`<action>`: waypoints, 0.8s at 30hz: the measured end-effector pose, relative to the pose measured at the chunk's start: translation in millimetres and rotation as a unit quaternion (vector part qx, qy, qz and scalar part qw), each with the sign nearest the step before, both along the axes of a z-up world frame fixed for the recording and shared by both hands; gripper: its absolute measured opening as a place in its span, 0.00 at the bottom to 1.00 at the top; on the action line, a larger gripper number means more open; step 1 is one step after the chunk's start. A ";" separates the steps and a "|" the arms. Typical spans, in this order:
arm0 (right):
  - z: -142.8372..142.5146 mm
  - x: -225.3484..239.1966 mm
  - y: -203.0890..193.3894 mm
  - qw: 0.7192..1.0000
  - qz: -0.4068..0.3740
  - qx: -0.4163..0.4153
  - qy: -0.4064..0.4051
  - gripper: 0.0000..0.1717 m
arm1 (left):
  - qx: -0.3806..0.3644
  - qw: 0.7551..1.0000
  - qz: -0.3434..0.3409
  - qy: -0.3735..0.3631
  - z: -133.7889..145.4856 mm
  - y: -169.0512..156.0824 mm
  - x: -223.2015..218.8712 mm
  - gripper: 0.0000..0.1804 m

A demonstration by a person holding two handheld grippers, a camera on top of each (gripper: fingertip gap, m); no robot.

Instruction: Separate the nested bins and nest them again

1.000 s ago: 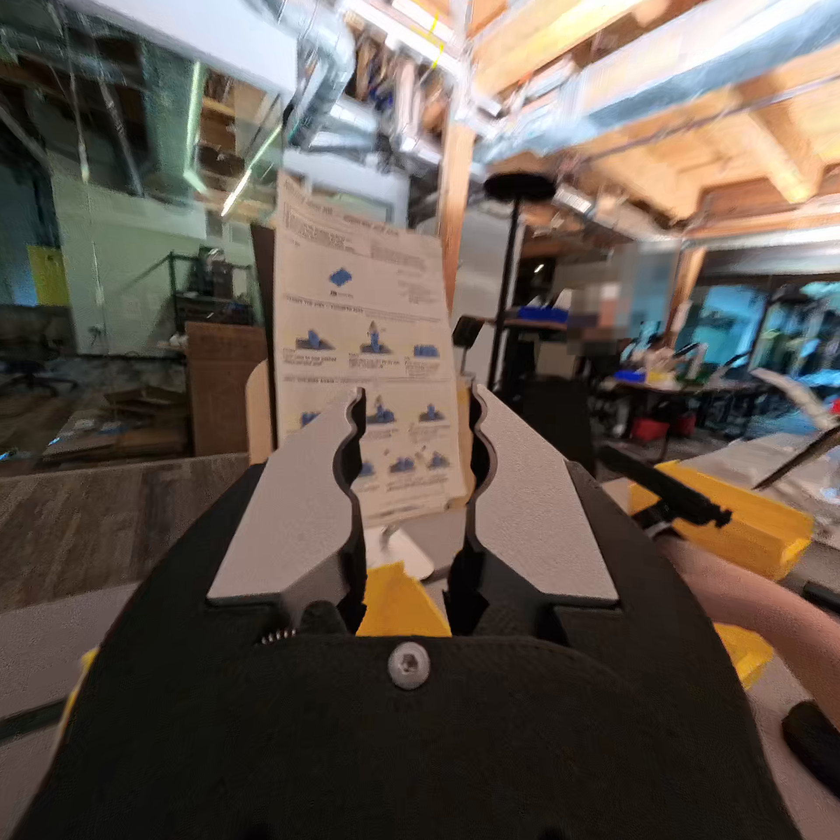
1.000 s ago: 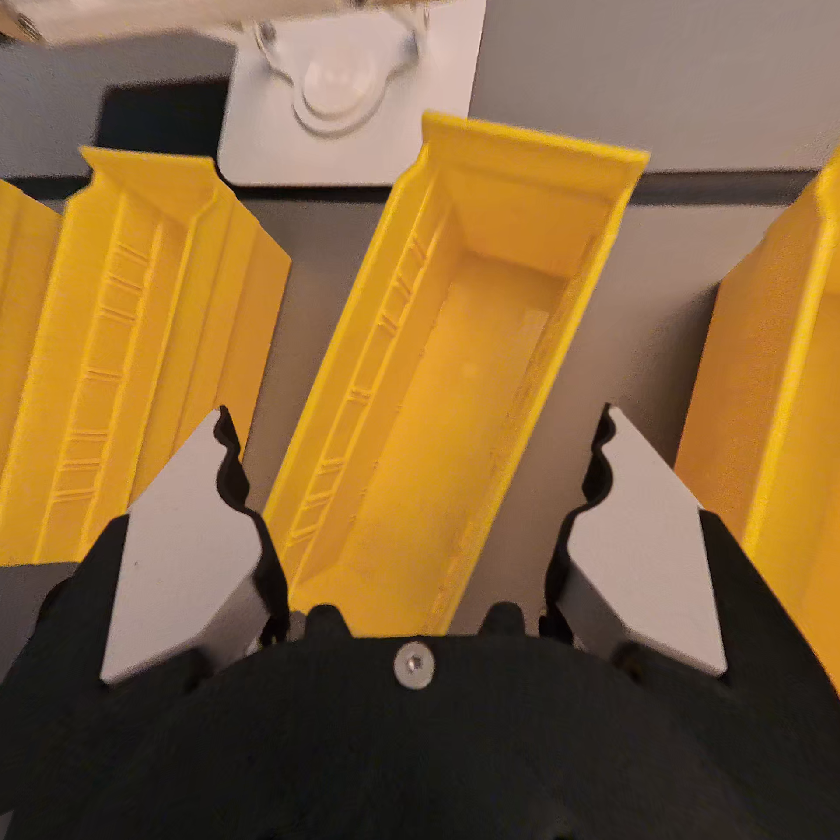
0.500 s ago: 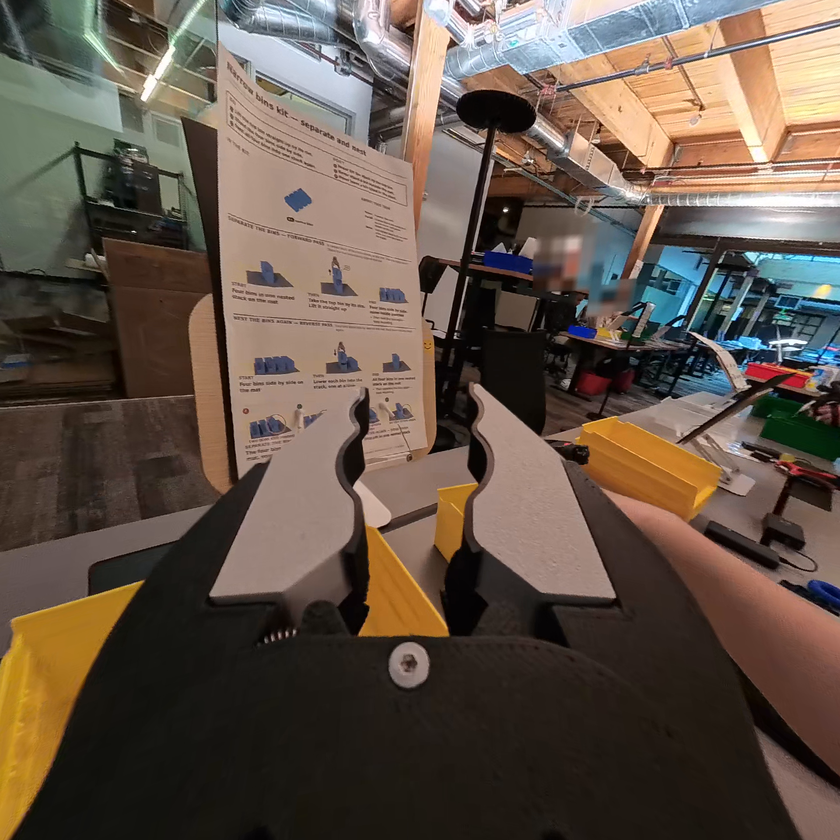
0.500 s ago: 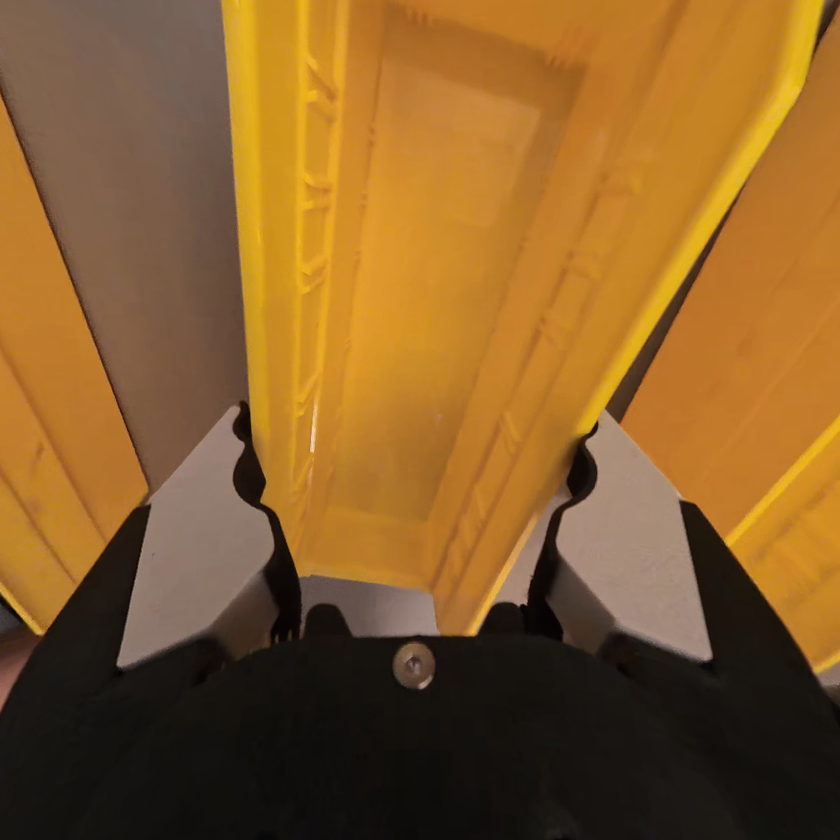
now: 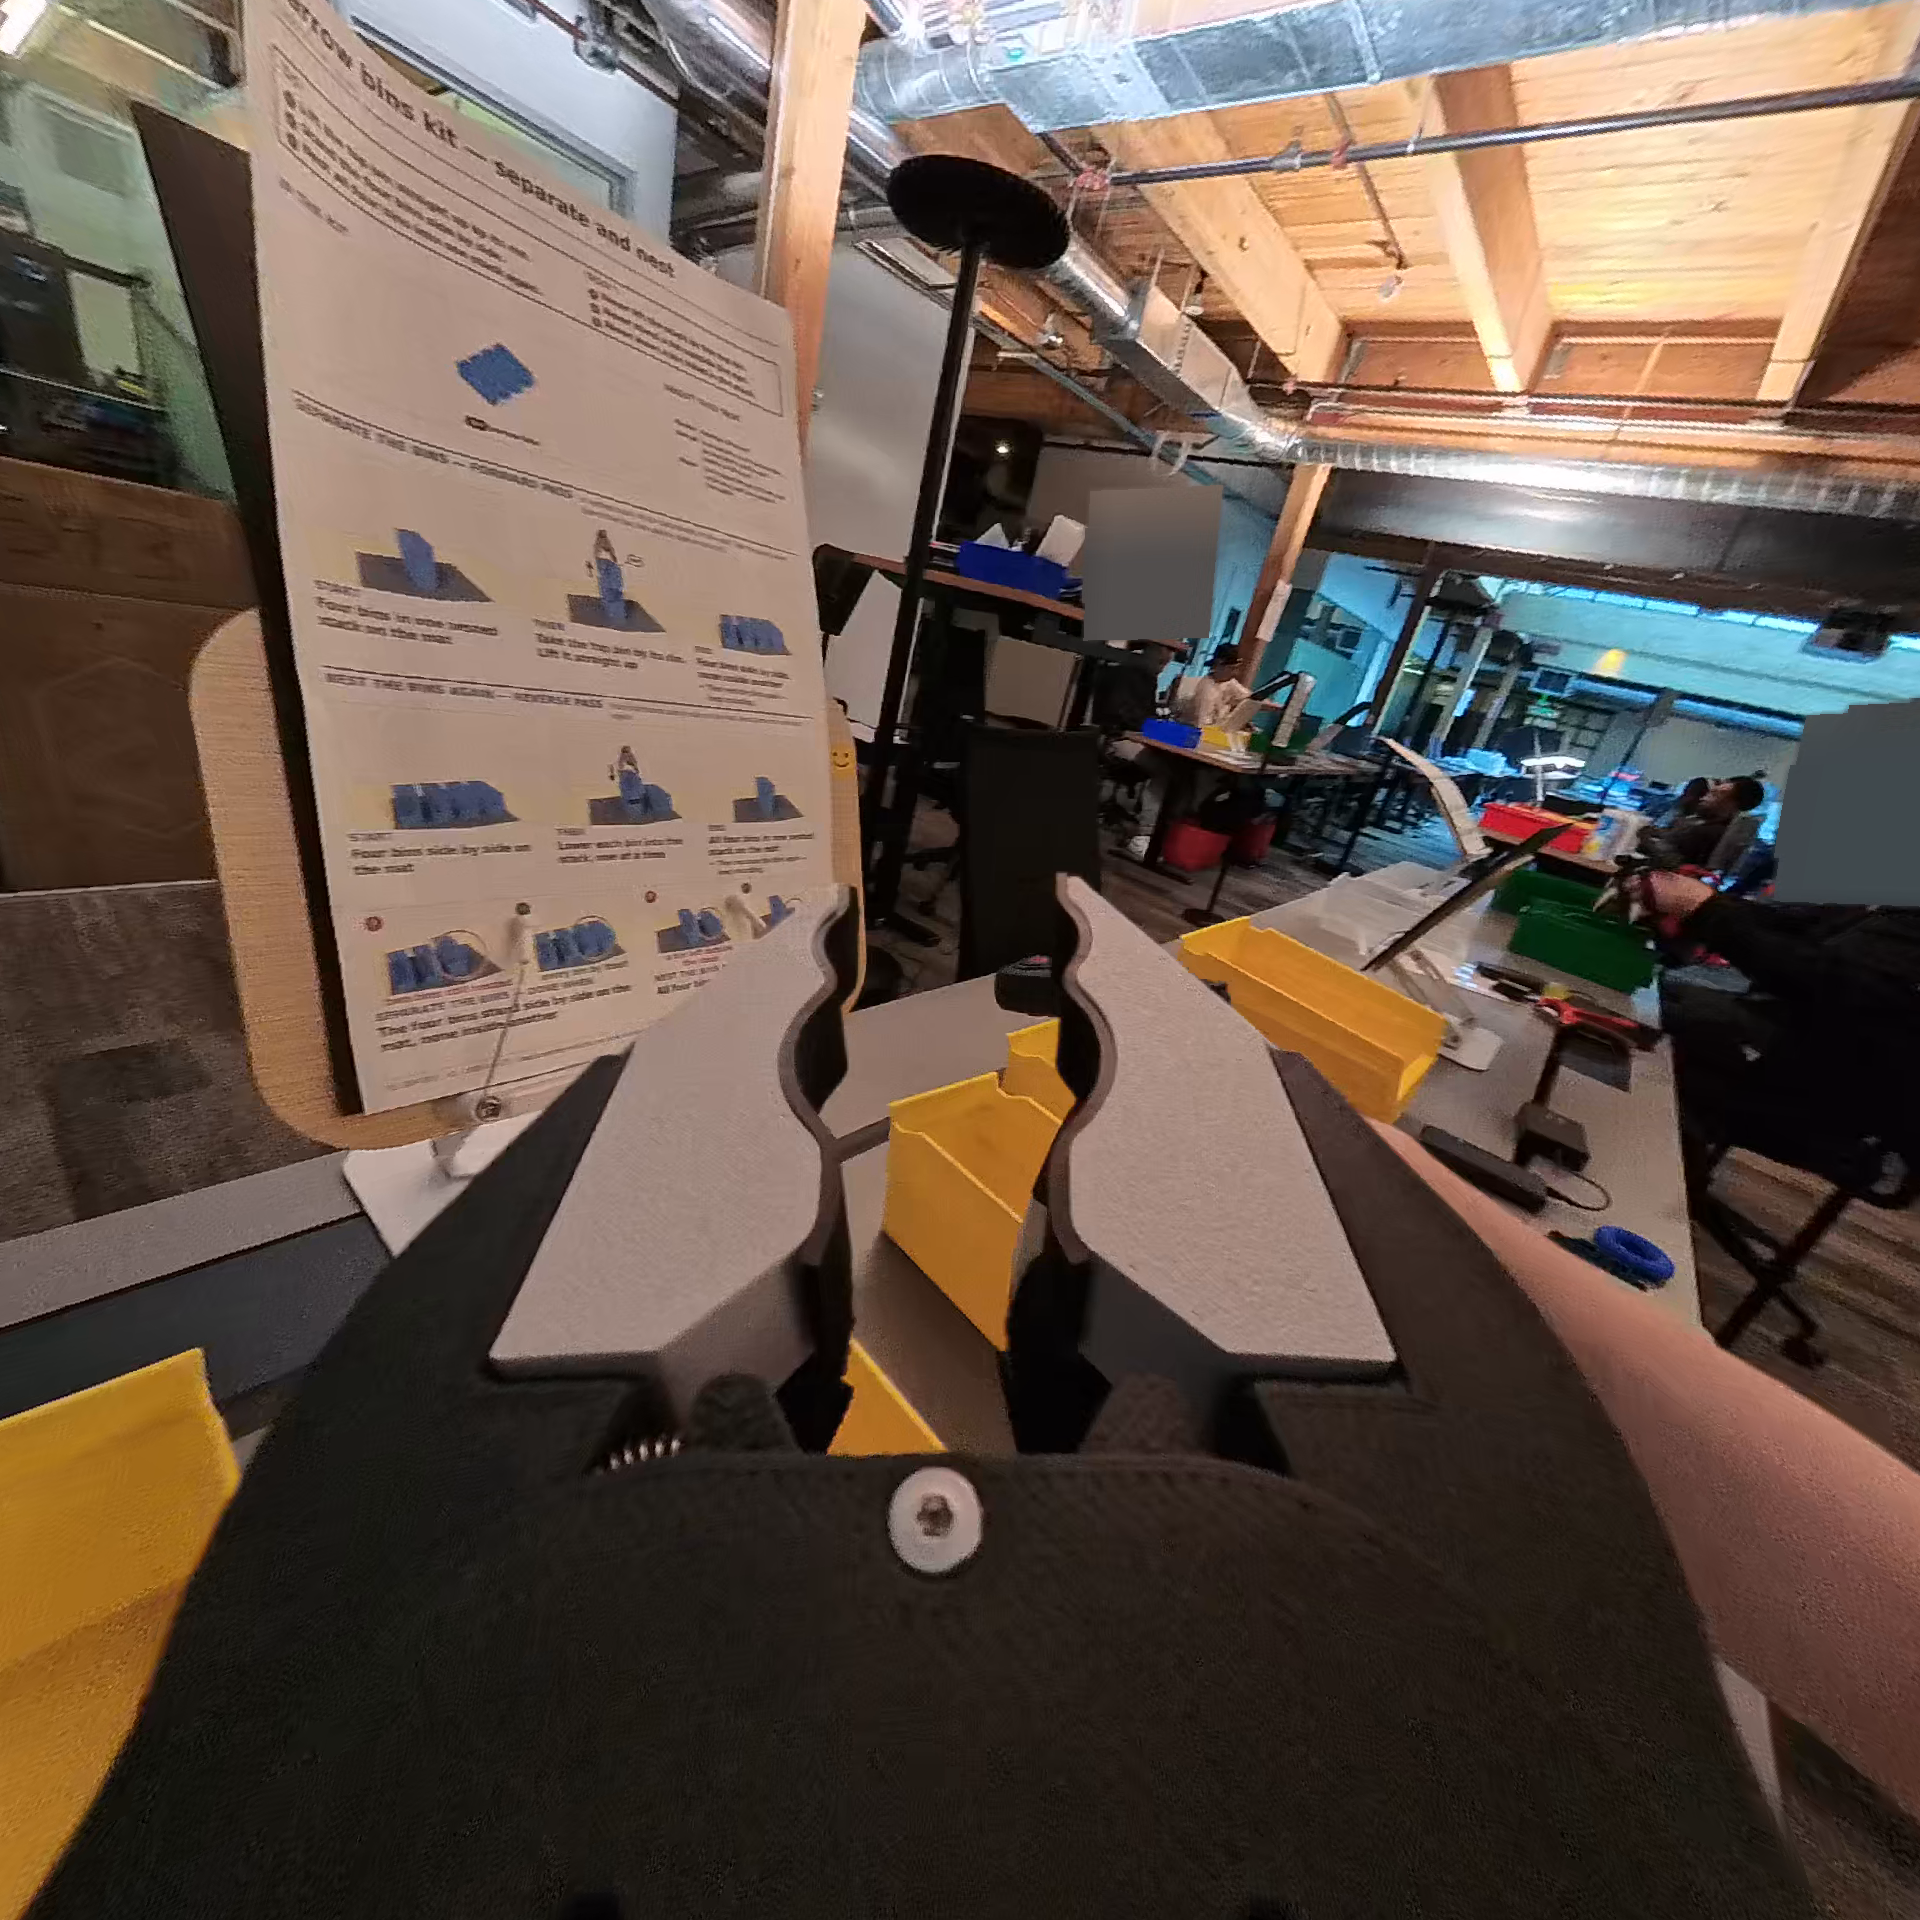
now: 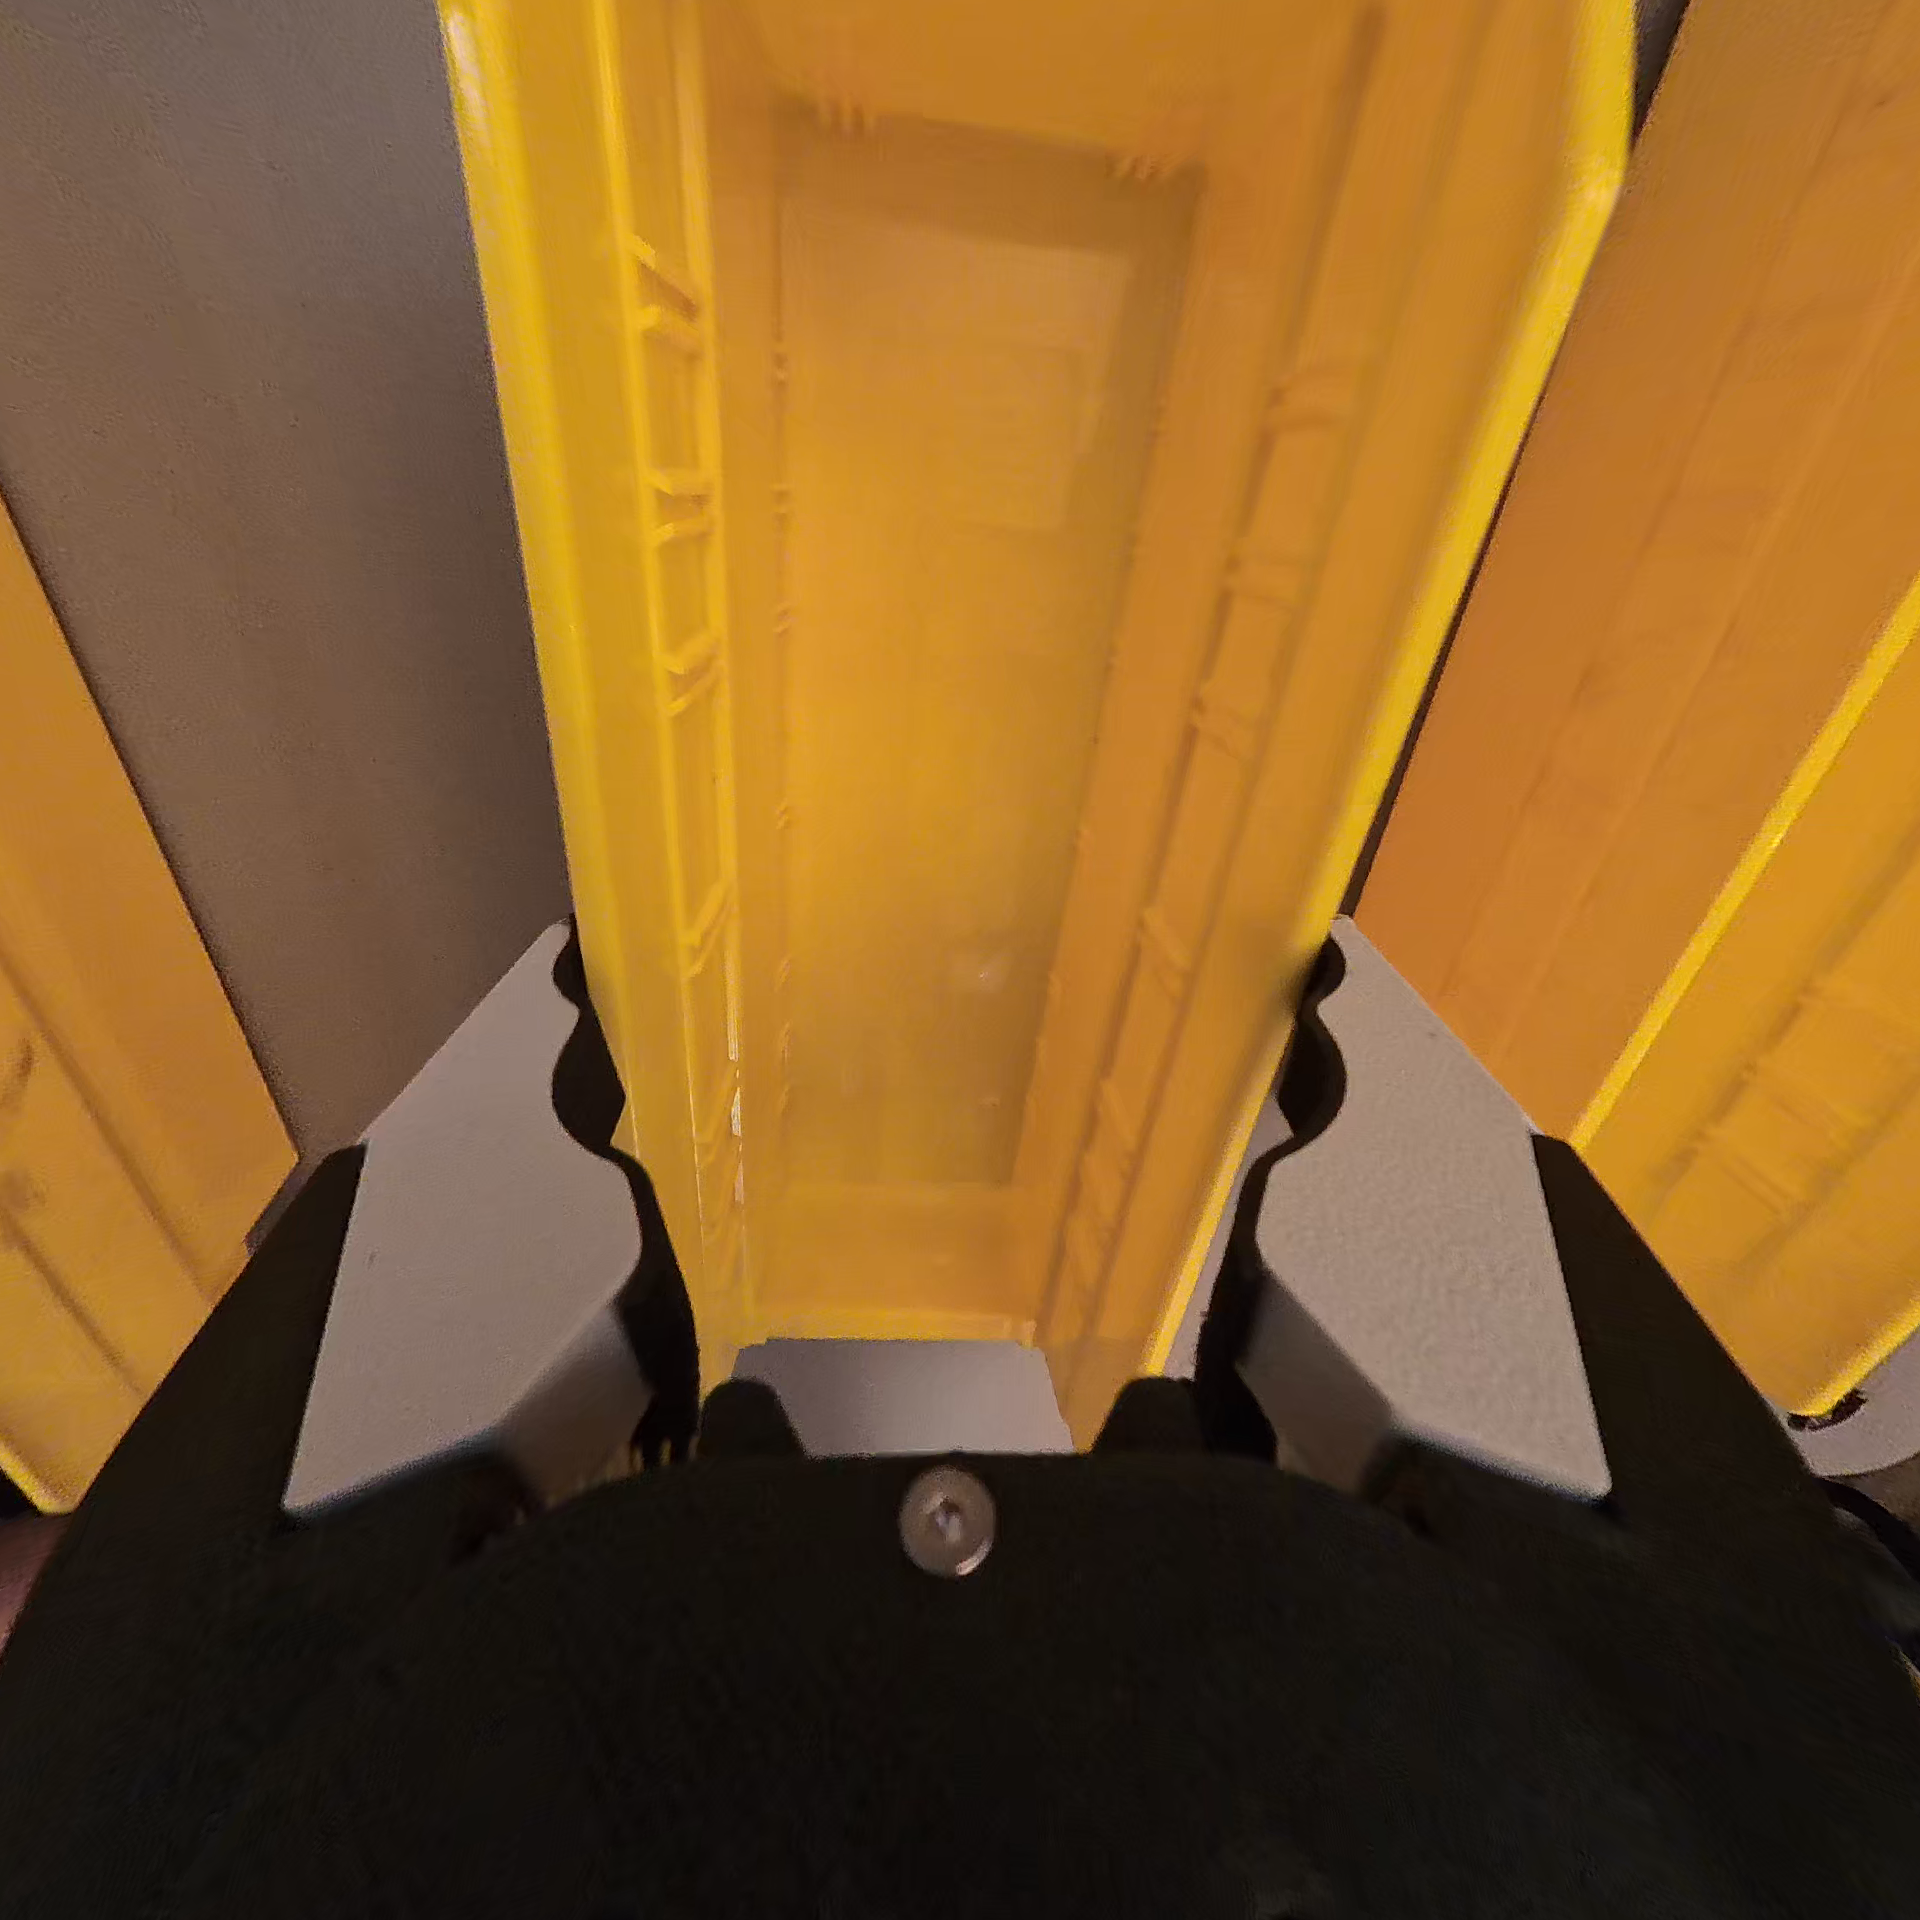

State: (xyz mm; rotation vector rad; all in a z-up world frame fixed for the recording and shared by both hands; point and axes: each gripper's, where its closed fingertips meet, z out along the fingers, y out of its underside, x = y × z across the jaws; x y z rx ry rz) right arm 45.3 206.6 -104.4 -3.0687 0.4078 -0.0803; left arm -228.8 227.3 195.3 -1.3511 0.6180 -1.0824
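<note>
In the left wrist view, the left gripper (image 5: 948, 935) is raised above the table (image 5: 1621, 1101), its fingers parted with nothing between them. Past them stand the ends of 2 yellow bins (image 5: 966, 1174), with another bin (image 5: 1320, 1003) farther right and an instruction sheet (image 5: 530, 582) propped behind.

In the right wrist view, the right gripper (image 6: 951, 971) straddles the near end of the middle bin (image 6: 935, 623), a finger (image 6: 488, 1164) against each long outer wall. The pads look to touch the walls, though how firmly they press is hard to judge. A bin (image 6: 94, 987) lies on the left and another bin (image 6: 1714, 675) on the right, both just beside it.

The middle bin is long and narrow, open side up, its long axis running straight away from the gripper. It is probably light, stiff moulded plastic, smooth and somewhat slippery. The ribbed upper walls near the rim seem the best place to take hold.
</note>
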 end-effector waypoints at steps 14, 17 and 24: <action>3.1 -5.1 3.6 0.994 -0.017 0.011 0.106 0.74 | 0.004 1.000 -0.023 -0.002 3.0 -9.2 5.9 0.19; 2.5 -5.5 4.8 0.995 -0.017 0.019 0.096 0.75 | 0.003 1.000 -0.025 -0.001 3.0 -10.3 7.2 0.19; -5.1 -2.2 2.2 0.999 0.001 -0.005 0.033 0.76 | 0.011 0.999 -0.034 0.011 3.1 -18.5 14.8 0.19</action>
